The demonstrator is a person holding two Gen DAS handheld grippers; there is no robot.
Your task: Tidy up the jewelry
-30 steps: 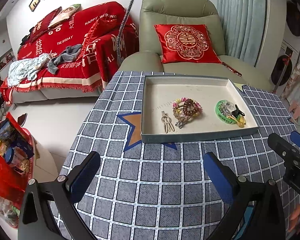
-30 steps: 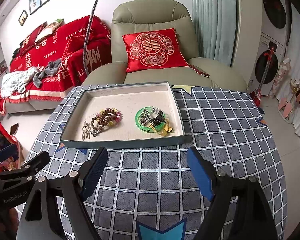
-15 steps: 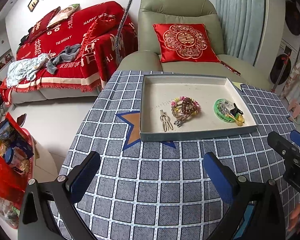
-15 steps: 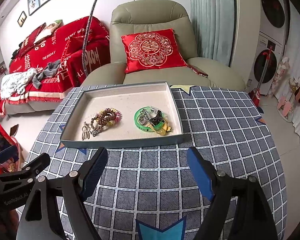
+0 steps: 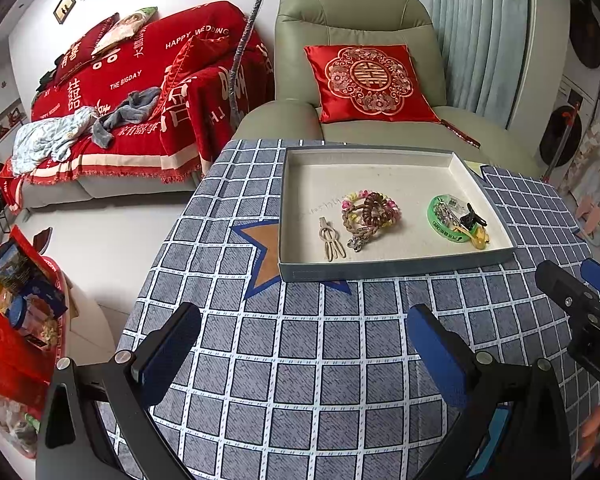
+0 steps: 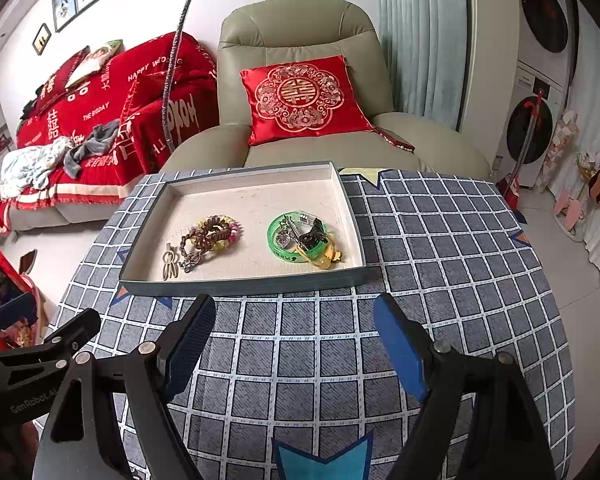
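Both the left gripper (image 5: 304, 344) and right gripper (image 6: 292, 340) stand wide open, empty. The jewelry lies in the tray (image 6: 244, 282) at 12 o'clock: hair ties (image 6: 212, 234), green bangle (image 6: 278, 242). Risk: tangled pieces (clips overlap the bangle) may lift together.

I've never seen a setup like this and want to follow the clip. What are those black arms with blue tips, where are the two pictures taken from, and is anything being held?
They are two hand-held grippers, no robot. Each carries a camera looking along its fingers: one picture is from the left gripper, the other from the right gripper. Both are open and hold nothing. On the checked tablecloth sits a tray with a hair clip, hair ties and a green bracelet under small clips.
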